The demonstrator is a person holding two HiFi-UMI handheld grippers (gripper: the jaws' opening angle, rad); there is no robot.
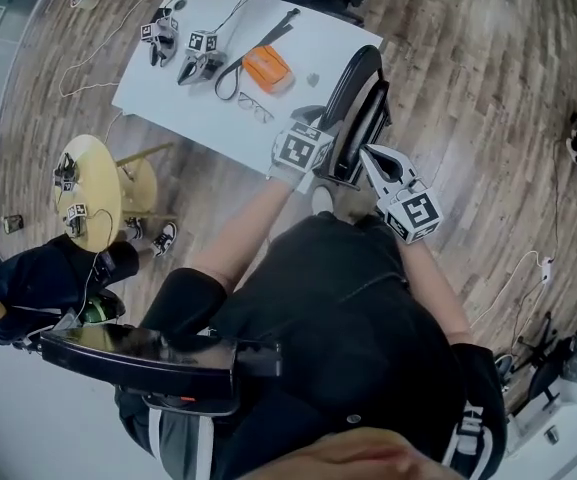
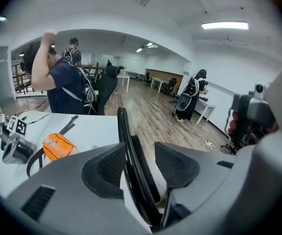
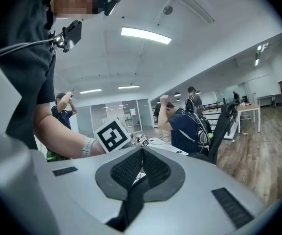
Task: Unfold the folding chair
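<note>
The folded black chair (image 1: 353, 103) leans upright against the white table's near corner. My left gripper (image 1: 330, 166) is at the chair's left edge, its marker cube just behind it. In the left gripper view the gripper (image 2: 141, 164) is open, and the chair's black frame rail (image 2: 130, 148) runs between the pads, close to the left pad (image 2: 110, 166) and clear of the right one. My right gripper (image 1: 369, 156) points at the chair's lower right edge. In its own view the right gripper (image 3: 141, 163) is shut, pads meeting, with a dark strip (image 3: 131, 202) below them.
The white table (image 1: 193, 108) carries an orange pouch (image 1: 268, 66), a black strap, glasses (image 1: 256, 106) and two spare grippers (image 1: 181, 50). A round yellow table (image 1: 93, 183) and a seated person (image 1: 38, 283) are at the left. Other people stand beyond the table (image 2: 65, 82).
</note>
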